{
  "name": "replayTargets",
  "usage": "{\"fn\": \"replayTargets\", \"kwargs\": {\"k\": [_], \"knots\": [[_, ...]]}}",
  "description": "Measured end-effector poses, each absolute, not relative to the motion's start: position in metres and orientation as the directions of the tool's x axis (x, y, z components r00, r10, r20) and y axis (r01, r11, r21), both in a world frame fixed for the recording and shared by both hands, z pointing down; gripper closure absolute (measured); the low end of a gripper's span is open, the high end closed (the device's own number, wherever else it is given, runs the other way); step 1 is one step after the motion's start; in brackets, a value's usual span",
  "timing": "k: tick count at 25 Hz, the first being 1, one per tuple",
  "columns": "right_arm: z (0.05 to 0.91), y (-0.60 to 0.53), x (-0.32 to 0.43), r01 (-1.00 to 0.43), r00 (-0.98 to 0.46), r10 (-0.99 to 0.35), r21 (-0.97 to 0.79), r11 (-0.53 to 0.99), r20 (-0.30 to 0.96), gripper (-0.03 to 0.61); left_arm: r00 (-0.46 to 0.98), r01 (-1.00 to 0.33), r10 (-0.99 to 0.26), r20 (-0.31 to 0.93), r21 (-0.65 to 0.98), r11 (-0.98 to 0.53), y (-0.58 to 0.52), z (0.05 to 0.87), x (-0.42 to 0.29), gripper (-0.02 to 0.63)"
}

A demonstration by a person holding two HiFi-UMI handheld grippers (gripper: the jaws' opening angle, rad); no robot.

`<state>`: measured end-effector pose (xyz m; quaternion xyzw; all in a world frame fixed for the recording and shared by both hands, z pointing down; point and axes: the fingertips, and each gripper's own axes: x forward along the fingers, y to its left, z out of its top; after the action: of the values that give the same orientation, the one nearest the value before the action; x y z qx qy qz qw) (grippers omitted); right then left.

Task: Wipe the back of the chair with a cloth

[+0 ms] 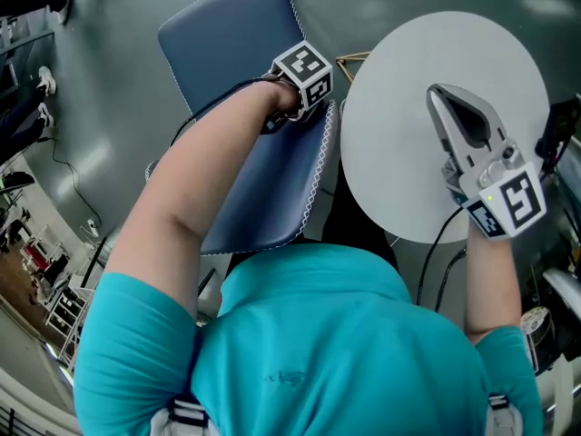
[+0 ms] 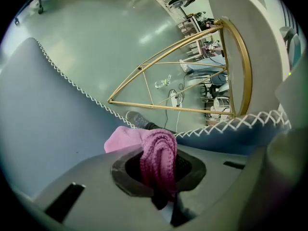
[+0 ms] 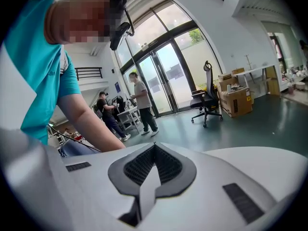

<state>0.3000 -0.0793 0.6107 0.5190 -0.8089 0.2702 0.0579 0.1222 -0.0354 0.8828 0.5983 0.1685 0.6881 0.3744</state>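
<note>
No text, label, brand or number can be read anywhere.

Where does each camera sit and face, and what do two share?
Head view: overhead, steeply down on blue chair, round table; both arms show.
Left gripper view: along left gripper, shut on pink cloth, beside chair.
Right gripper view: along shut right gripper, roomward; an arm shows.
Head and left views share chair, table.

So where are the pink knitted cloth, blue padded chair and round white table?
pink knitted cloth (image 2: 157, 154): left gripper view, clamped fold.
blue padded chair (image 1: 229, 44): head view, upholstery.
round white table (image 1: 404, 84): head view, bare top.
</note>
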Motion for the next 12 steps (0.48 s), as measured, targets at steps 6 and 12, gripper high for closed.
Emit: {"fn": "replayTargets", "kwargs": {"k": [6,12], "knots": [[0.614,-0.073,0.305,-0.868,-0.448,-0.813,-0.399,0.296,0.372,0.58,0.118,-0.337,0.752,0.648,0.739,-0.584,-0.039,0.889,0.134,0.556],[0.61,-0.057,0.312,-0.864,-0.445,-0.812,-0.42,0.278,0.378,0.58,0.566,-0.283,0.696,0.442,0.897,-0.34,-0.055,0.852,0.185,0.555]]}}
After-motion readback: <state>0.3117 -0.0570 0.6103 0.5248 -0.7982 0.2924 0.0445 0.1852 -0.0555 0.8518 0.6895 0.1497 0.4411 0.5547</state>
